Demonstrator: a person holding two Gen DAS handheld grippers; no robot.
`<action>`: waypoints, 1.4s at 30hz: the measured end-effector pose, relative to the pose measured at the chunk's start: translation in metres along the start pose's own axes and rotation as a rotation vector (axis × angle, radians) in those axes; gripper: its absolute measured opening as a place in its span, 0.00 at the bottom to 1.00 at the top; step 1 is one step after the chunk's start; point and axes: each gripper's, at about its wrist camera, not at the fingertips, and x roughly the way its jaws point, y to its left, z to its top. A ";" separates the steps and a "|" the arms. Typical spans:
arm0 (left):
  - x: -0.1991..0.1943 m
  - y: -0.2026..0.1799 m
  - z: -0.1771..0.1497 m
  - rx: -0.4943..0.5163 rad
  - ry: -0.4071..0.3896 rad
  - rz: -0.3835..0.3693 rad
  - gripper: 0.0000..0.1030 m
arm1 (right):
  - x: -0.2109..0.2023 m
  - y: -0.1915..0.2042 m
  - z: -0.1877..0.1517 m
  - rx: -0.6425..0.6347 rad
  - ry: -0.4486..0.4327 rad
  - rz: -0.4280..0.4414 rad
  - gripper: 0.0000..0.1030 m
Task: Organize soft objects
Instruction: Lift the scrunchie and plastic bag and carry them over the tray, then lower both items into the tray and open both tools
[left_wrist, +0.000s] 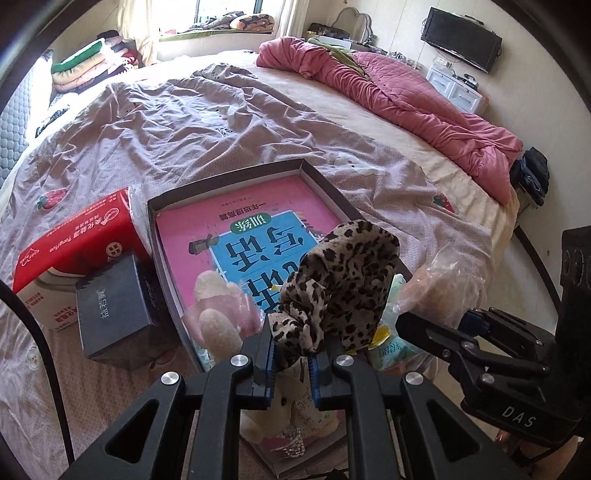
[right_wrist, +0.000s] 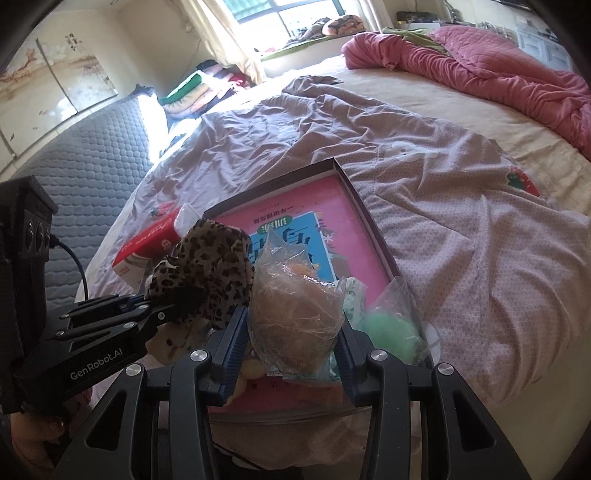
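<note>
My left gripper (left_wrist: 291, 363) is shut on a leopard-print scrunchie (left_wrist: 336, 284), held above the near end of a shallow dark box (left_wrist: 236, 177) that has a pink and blue book (left_wrist: 258, 229) lying in it. The right wrist view shows the same scrunchie (right_wrist: 210, 258) at the left. My right gripper (right_wrist: 290, 354) is shut on an orange soft thing wrapped in clear plastic (right_wrist: 295, 306), also over the box (right_wrist: 354, 192). A bagged white and pink plush (left_wrist: 218, 317), a bagged green soft thing (right_wrist: 391, 325) and a pale plush toy (left_wrist: 295, 417) lie at the box's near end.
The box rests on a rumpled mauve sheet (left_wrist: 166, 129) over a bed. A red tissue pack (left_wrist: 77, 247) and a dark small box (left_wrist: 118, 306) sit to its left. A pink quilt (left_wrist: 406, 92) is bunched at the far right; folded clothes (left_wrist: 92, 59) lie near the window.
</note>
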 end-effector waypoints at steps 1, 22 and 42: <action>0.001 0.001 0.001 -0.003 0.001 0.002 0.14 | 0.002 0.000 0.000 -0.002 0.001 -0.005 0.45; 0.008 0.015 0.005 -0.053 0.009 -0.028 0.14 | 0.019 0.007 -0.002 -0.060 -0.040 -0.044 0.46; 0.010 0.017 0.005 -0.060 0.021 -0.014 0.18 | 0.032 0.001 0.012 0.010 -0.086 -0.002 0.46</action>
